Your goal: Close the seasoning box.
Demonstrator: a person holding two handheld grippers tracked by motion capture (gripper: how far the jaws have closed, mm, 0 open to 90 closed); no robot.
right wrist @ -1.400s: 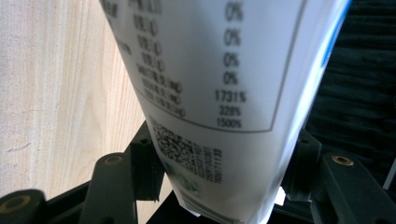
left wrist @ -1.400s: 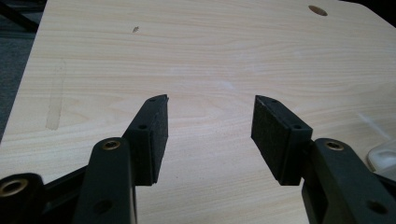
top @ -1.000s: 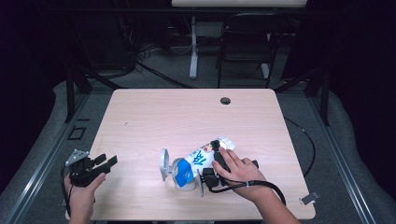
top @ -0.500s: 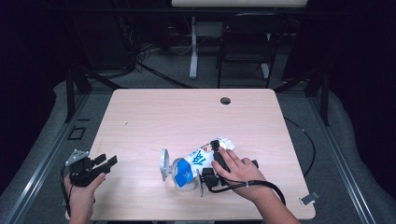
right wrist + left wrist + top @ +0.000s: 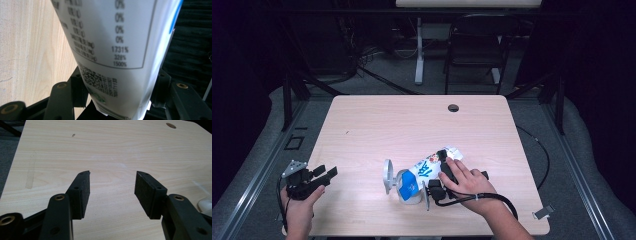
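One white-and-blue pouch (image 5: 424, 172) lies near the front edge of the desk (image 5: 412, 125), a little right of centre, with its printed back panel (image 5: 112, 47) running up between the jaws in the right gripper view. It looks light and soft, a glossy film pack that could slip or crumple, so my call is that a grip across the flat sealed end is safest, with no hard squeeze on the belly. The right hand-held gripper (image 5: 439, 182) has its jaws set fairly wide on either side of that end, the pads against the pouch's edges, so it appears clamped on it. Beside the pouch's blue end stands one white round object (image 5: 388, 175), which I can't identify; they seem to touch. Out at the front left corner, the left hand-held gripper (image 5: 112, 188) is spread wide with nothing between its pads. Count: one pouch, one white object, two grippers.
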